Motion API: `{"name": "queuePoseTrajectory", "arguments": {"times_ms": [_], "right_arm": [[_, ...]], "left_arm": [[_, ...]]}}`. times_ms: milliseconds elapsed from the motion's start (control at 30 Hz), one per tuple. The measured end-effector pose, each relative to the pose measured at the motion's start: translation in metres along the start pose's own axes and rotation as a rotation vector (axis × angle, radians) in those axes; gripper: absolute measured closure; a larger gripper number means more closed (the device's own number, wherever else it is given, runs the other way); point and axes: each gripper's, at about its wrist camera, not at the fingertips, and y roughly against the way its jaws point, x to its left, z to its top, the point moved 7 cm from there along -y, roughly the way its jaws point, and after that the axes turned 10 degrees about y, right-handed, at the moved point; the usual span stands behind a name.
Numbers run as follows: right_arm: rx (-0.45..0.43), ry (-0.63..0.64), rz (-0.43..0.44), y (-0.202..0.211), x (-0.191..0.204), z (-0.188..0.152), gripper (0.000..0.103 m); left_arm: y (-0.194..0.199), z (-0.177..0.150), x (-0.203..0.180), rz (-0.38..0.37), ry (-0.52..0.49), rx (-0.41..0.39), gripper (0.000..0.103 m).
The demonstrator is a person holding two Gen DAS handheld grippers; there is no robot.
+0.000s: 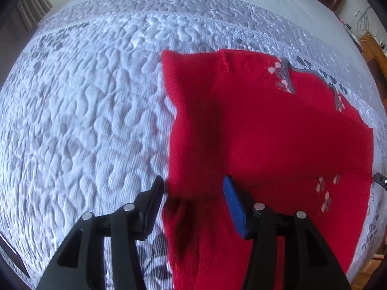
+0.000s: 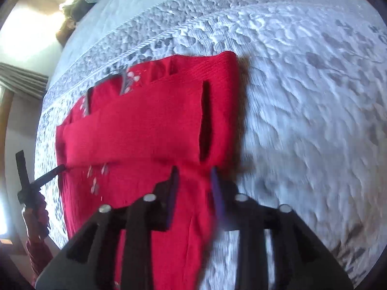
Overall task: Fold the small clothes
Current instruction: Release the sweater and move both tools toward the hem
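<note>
Your left gripper and right gripper: jaws wide apart, gripping nothing, over red knitted sweater mid-frame on white quilted bedspread.

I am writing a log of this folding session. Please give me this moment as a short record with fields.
garment: red knitted sweater with pink flower motifs and grey trim, partly folded
surface: white-grey quilted bedspread
left hand-held gripper: open, over the sweater's near left edge
right hand-held gripper: open, over the sweater's near right part
grip: neither clamps the fabric
</note>
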Motion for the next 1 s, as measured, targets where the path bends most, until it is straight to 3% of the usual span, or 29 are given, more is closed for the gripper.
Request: {"name": "queuePoseTrajectory", "arguments": {"times_ms": [200,333,500,667,800,867,900,933,967,1000], "right_arm": [[0.042,0.029,0.079,0.03,0.026,-0.104,0.058],[0.078,0.028,0.109,0.037,0.038,-0.176,0.057],[0.112,0.048,0.052,0.044,0.051,-0.256,0.05],[0.136,0.05,0.081,0.044,0.065,-0.306,0.05],[0.156,0.062,0.13,0.039,0.084,-0.325,0.052],[0.161,0.048,0.131,0.033,0.086,-0.33,0.061],[0.153,0.047,0.124,0.032,0.087,-0.331,0.071],[0.149,0.046,0.124,0.032,0.088,-0.332,0.088],[0.149,0.023,0.156,0.032,0.088,-0.333,0.096],[0.146,-0.004,0.197,0.033,0.091,-0.333,0.096]], "left_arm": [[0.031,-0.089,0.029,0.0,-0.034,0.017,0.051],[0.045,-0.148,0.045,0.024,-0.08,0.023,0.05],[0.058,-0.205,0.058,0.05,-0.109,0.012,0.044],[0.061,-0.243,0.056,0.023,-0.124,0.039,0.039],[0.063,-0.267,0.059,0.006,-0.127,0.057,0.04],[0.063,-0.277,0.058,0.011,-0.143,0.063,0.041],[0.064,-0.284,0.058,0.0,-0.146,0.068,0.041],[0.065,-0.286,0.058,-0.013,-0.138,0.072,0.054],[0.065,-0.29,0.057,-0.046,-0.12,0.095,0.086],[0.065,-0.294,0.056,-0.093,-0.086,0.129,0.097]]}}
